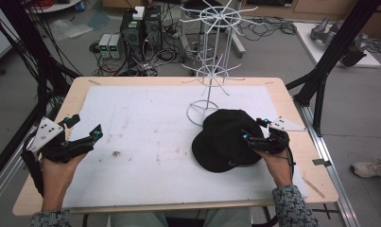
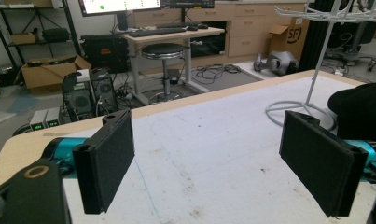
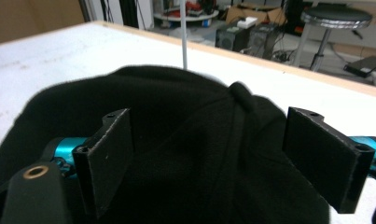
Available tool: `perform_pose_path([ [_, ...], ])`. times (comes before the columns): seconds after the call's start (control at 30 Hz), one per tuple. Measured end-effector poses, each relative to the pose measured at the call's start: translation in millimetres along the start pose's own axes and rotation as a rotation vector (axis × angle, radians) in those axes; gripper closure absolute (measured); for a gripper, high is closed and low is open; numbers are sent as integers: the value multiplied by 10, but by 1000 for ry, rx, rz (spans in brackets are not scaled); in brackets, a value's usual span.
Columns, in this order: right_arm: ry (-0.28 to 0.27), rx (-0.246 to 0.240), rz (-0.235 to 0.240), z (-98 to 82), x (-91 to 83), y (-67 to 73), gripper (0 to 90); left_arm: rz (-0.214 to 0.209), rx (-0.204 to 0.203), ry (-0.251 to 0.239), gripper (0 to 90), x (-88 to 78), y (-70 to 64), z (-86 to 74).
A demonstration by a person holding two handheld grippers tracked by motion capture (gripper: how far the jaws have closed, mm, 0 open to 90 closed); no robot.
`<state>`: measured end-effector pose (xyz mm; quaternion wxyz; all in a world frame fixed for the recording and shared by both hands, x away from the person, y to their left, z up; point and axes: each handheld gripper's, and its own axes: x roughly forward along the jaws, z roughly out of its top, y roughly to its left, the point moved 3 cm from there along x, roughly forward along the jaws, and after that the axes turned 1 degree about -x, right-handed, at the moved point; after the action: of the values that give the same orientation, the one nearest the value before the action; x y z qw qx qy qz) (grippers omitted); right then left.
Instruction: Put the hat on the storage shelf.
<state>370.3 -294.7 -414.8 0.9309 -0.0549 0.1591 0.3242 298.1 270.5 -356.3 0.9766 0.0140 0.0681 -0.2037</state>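
A black cap lies right of centre on the white sheet, just in front of the base ring of a white wire rack. My right gripper is at the cap's right side, jaws wide apart. In the right gripper view the cap's crown rises between the jaws of my right gripper, and the pads stand clear of it. My left gripper rests at the sheet's left edge, open with nothing in it. The left gripper view has my left gripper looking across the sheet to the cap and the rack.
The sheet covers most of a wooden table. A black frame post slants by the table's right edge. Computer towers and cables sit on the floor behind the table. The rack's thin pole stands right behind the cap.
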Motion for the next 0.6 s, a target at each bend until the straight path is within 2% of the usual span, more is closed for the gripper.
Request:
perform_pose_path([
  [0.07,15,15,7,-12,50,5,167,-1,-2,3,182,8,-3,-9],
  [0.13,24,9,8,-18,80,4,186,-2,-1,4,182,11,-4,-12],
  [0.23,70,7,24,-47,201,32,235,-4,2,5,182,15,-8,-11],
  [0.43,118,13,12,-86,318,57,299,-3,-1,5,182,14,-1,-18],
  [0.5,126,15,8,-89,316,51,367,-4,-1,5,182,14,-2,-17],
  [0.53,126,15,8,-89,316,51,367,-4,-1,5,182,15,-4,-16],
  [0.57,130,25,9,-91,308,40,454,-6,-1,4,183,19,-11,-16],
  [0.6,134,24,3,-92,305,39,486,-6,-3,3,183,23,-14,-17],
])
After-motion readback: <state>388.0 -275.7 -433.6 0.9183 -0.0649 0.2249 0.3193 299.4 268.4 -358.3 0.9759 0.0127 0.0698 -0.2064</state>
